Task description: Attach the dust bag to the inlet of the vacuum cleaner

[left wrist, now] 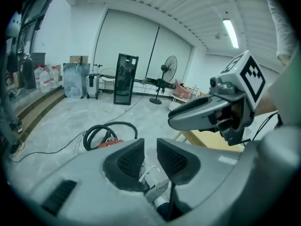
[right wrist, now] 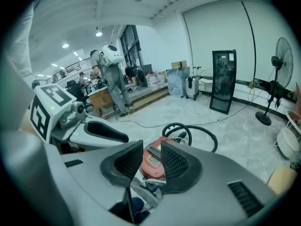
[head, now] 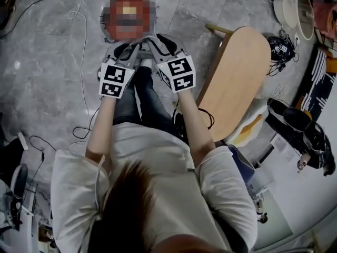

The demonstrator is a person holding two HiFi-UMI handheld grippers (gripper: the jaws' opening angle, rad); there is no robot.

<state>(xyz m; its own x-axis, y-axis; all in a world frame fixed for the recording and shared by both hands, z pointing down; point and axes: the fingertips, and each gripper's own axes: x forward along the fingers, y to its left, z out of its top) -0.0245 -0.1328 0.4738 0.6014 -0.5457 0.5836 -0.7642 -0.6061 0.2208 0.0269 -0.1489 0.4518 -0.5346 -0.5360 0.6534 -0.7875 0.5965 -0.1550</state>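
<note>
The red vacuum cleaner (right wrist: 154, 160) lies on the grey floor with its black hose (right wrist: 195, 132) coiled behind it. In the right gripper view it shows through the gap of my right gripper (right wrist: 151, 157), which is open and holds nothing. The left gripper view has the vacuum cleaner (left wrist: 109, 144) low at the left, beside my left gripper (left wrist: 150, 150), whose pads stand a little apart with nothing between them. In the head view my left gripper (head: 131, 50) and my right gripper (head: 163, 45) are raised side by side above the floor. No dust bag shows in any view.
A wooden table (head: 237, 73) stands to my right, with bags (head: 300, 121) and clutter beyond it. Thin cables (head: 80, 62) trail across the floor at my left. Further off are a black cabinet (left wrist: 126, 79), a standing fan (left wrist: 165, 74) and a person (right wrist: 110, 74).
</note>
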